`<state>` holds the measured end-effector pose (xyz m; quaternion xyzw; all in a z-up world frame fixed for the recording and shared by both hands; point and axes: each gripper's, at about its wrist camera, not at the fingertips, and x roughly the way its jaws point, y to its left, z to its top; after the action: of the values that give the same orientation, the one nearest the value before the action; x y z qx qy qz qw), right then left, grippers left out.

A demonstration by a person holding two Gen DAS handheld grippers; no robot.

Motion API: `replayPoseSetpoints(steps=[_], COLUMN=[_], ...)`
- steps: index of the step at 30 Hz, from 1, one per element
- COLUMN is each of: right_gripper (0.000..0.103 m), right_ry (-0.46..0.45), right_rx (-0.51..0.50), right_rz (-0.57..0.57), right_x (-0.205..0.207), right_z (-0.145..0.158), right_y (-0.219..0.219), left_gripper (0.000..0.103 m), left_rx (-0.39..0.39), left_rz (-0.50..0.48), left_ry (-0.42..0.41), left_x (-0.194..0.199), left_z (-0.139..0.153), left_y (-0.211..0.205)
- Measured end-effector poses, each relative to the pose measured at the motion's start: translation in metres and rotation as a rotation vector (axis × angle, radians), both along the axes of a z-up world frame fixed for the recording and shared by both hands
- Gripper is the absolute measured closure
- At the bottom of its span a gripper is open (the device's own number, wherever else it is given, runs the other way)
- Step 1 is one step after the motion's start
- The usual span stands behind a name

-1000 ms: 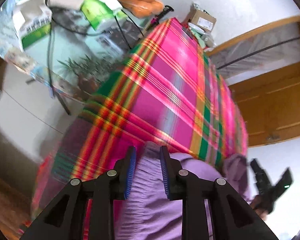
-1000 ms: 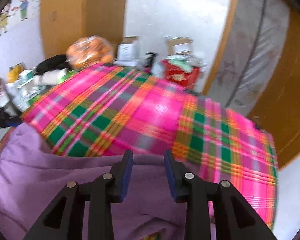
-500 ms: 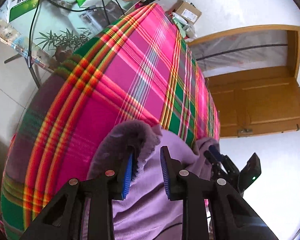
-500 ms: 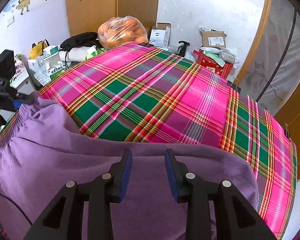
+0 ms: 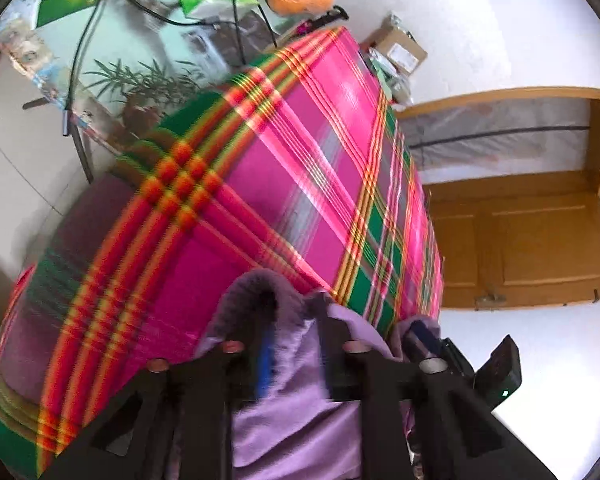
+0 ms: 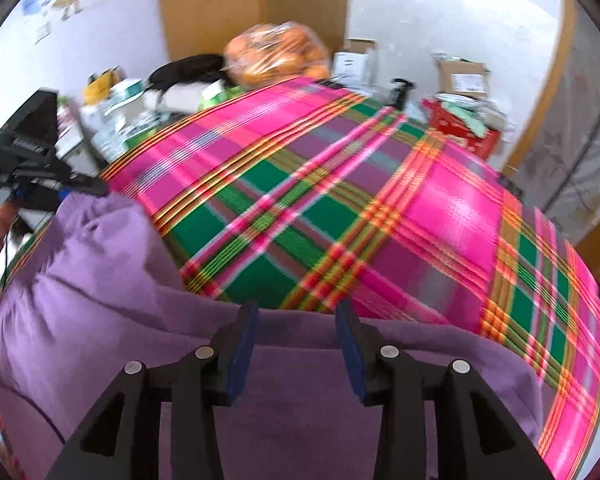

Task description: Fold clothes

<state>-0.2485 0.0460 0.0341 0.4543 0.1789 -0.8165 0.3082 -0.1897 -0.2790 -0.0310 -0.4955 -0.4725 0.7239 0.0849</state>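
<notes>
Bright, even daylight fills both views. Motion blur smears the plaid tablecloth (image 5: 284, 184) and left gripper (image 5: 292, 344). Glare whitens the walls; fisheye bending and dark vignettes ring the edges.

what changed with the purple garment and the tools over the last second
The purple garment was drawn further up over the plaid cloth; its left corner now bunches at the left tool, where a second ago it lay flat. The right tool sits at the garment's far edge as before, jaws apart in every frame. The clutter behind stayed put.
</notes>
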Motion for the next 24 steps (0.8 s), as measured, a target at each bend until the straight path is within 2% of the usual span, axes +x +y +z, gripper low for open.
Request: replayPoseSetpoints(steps=[4,13,16,20,21,23,24], right_gripper=[0.062,0.06,0.06,0.06,0.063,0.097,0.096], right_ry=[-0.034,-0.058,-0.066,-0.035,-0.036,-0.032,-0.02], right_rx=[-0.024,-0.075,-0.047,0.007,0.003,-0.005,0.0], right_rz=[0.093,0.195,0.253,0.258,0.254,0.241,0.237], right_x=[0.004,0.012,0.018,0.022,0.023,0.023,0.023], right_z=[-0.006,-0.007,-0.011,-0.016,-0.016,-0.014,-0.012], right_y=[-0.012,-0.03,-0.042,-0.05,-0.049,-0.049,-0.049], left_gripper=[0.094,0.095,0.095,0.095,0.095,0.095,0.095], left_rx=[0.002,0.007,0.017,0.012,0.013,0.015,0.016], left_rz=[0.06,0.104,0.108,0.106,0.107,0.108,0.109], left_ry=[0.028,0.025,0.018,0.021,0.02,0.019,0.018], left_x=[0.006,0.009,0.01,0.011,0.011,0.011,0.011], left_z=[0.002,-0.002,-0.004,-0.004,-0.004,-0.004,-0.005], left_y=[-0.011,-0.019,-0.022,-0.023,-0.023,-0.024,-0.025])
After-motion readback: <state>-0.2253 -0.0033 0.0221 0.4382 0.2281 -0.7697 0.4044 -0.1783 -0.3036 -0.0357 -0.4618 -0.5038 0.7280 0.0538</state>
